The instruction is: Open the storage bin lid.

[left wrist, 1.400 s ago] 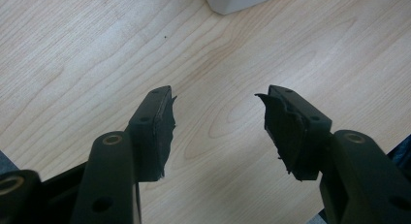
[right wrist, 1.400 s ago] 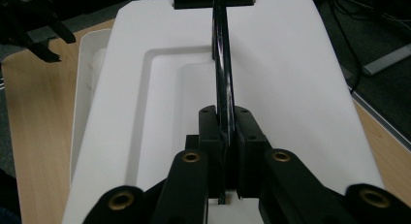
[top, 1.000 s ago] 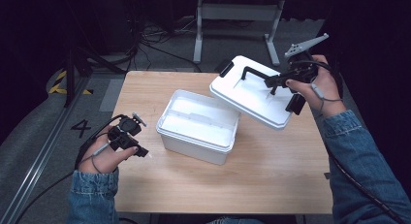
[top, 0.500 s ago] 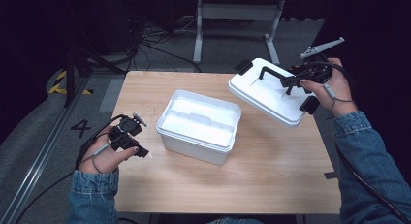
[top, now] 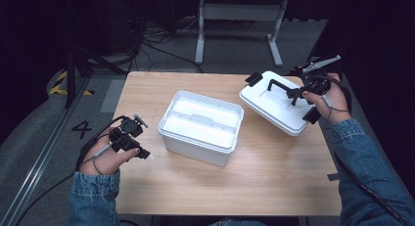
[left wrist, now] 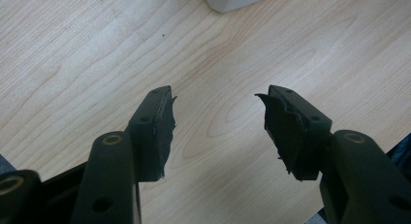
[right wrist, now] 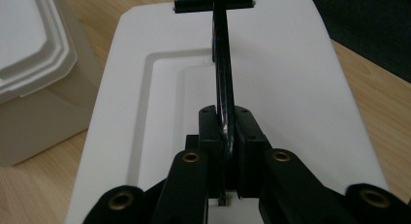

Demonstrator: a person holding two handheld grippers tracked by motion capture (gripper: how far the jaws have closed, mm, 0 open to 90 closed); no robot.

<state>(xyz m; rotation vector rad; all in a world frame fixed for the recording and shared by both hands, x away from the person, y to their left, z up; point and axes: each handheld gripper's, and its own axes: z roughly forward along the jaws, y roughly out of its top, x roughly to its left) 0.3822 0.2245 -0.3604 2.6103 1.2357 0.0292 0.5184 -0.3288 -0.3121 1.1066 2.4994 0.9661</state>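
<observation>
- In the high view the right gripper (top: pixel 293 91) is in the upper right of the frame, held in the person's right hand (top: pixel 329 104).
- Its jaws are pressed together on the black handle (right wrist: pixel 223 64) of a white lid (top: pixel 276 106); the right gripper view shows the handle bar pinched between the two pads, low in the frame's middle.
- The lid is tilted, its lower edge at or just above the table (top: pixel 205 192) near the right edge; whether it touches the wood cannot be told.
- The lid is to the right of the white box (top: pixel 200 125), apart from it.
- The box stands open in the middle of the table, its pale inside showing.
- The left gripper (top: pixel 134 145) is at the lower left of the high view, near the table's left edge, in the person's left hand (top: pixel 105 160).
- In the left gripper view its jaws are spread with bare wood between them, and a corner of the box shows at the top of the frame.
</observation>
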